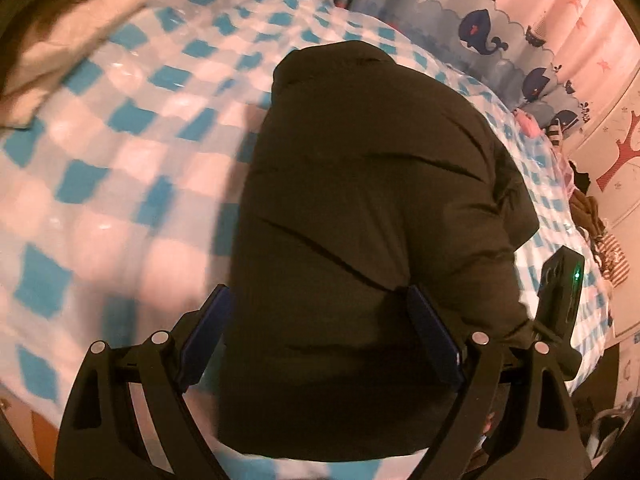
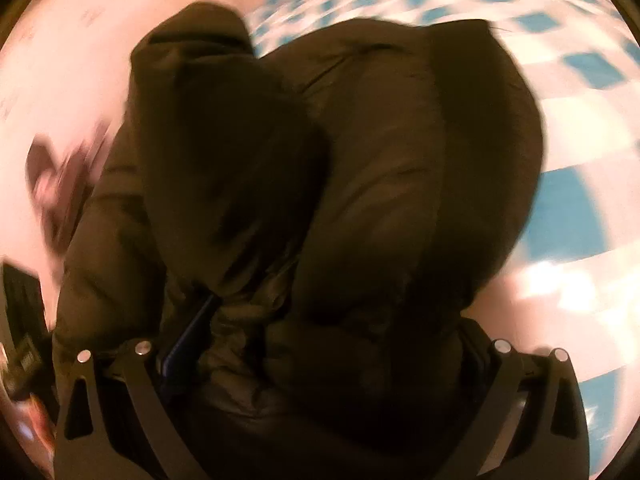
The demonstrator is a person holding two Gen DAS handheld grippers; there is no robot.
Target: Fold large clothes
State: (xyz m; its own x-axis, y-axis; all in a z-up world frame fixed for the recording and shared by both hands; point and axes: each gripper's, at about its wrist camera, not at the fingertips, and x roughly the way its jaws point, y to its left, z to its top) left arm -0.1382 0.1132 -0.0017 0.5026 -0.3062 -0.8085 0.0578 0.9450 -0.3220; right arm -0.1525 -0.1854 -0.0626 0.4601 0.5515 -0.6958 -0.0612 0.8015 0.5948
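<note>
A black puffer jacket (image 1: 360, 200) lies lengthwise on the blue and white checked bed cover (image 1: 120, 140). My left gripper (image 1: 320, 320) hovers over the jacket's near end, open wide, its blue pads (image 1: 206, 336) on either side of the fabric without pressing it. The right gripper's body (image 1: 560, 300), with a green light, shows at the jacket's right edge. In the blurred right wrist view the jacket (image 2: 400, 160) is bunched, with a sleeve (image 2: 208, 120) raised on the left. My right gripper (image 2: 332, 320) stands wide apart with puffy fabric filling the gap; one finger is hidden.
A beige cloth (image 1: 72, 40) lies at the bed's far left. A whale-print curtain (image 1: 480, 32) runs along the far right side. A heap of clothes (image 1: 600, 232) sits off the bed's right edge. Checked cover (image 2: 580, 120) spreads right of the jacket.
</note>
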